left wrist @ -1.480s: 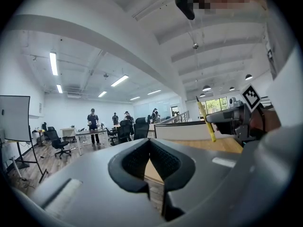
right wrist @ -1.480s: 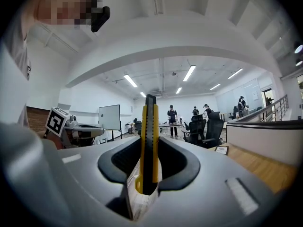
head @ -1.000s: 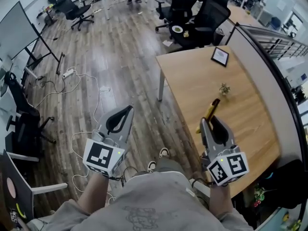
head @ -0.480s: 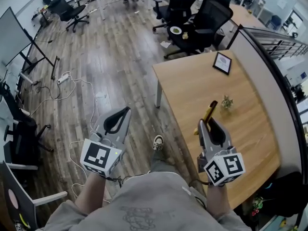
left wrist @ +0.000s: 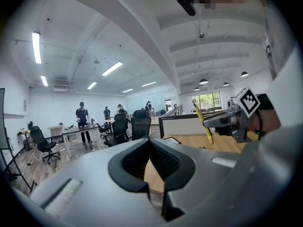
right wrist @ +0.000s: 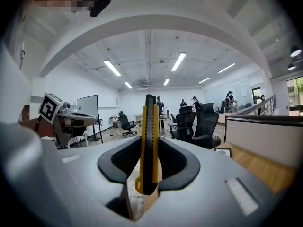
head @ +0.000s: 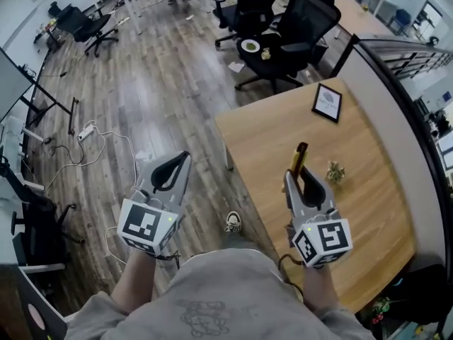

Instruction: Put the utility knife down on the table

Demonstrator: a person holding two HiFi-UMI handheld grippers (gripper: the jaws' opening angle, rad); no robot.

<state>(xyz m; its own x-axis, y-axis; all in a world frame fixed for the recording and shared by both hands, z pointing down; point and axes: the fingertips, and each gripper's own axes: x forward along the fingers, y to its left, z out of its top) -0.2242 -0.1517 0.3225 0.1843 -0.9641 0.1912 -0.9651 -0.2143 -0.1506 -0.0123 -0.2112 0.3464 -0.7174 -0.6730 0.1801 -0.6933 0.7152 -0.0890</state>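
Note:
A yellow and black utility knife [right wrist: 148, 141] stands upright between the jaws of my right gripper [right wrist: 148, 167], which is shut on it. In the head view the utility knife [head: 298, 160] juts forward from the right gripper [head: 304, 183] above the near left part of the wooden table [head: 283, 129]. My left gripper [head: 170, 179] hangs over the wooden floor to the left of the table, shut with nothing in it. From the left gripper view the left gripper [left wrist: 150, 162] shows its jaws closed, and the knife [left wrist: 202, 123] appears far right.
On the table lie a framed picture [head: 327, 103] at the far end and a small plant figure [head: 334, 171] right of the knife. Black office chairs [head: 297, 27] stand beyond the table. Cables and a power strip [head: 83, 130] lie on the floor at left. A partition wall [head: 403, 119] borders the table's right side.
My view has shifted so the table sits more central. The right gripper with the knife now lies further over the table's top; the left gripper stays over the floor.

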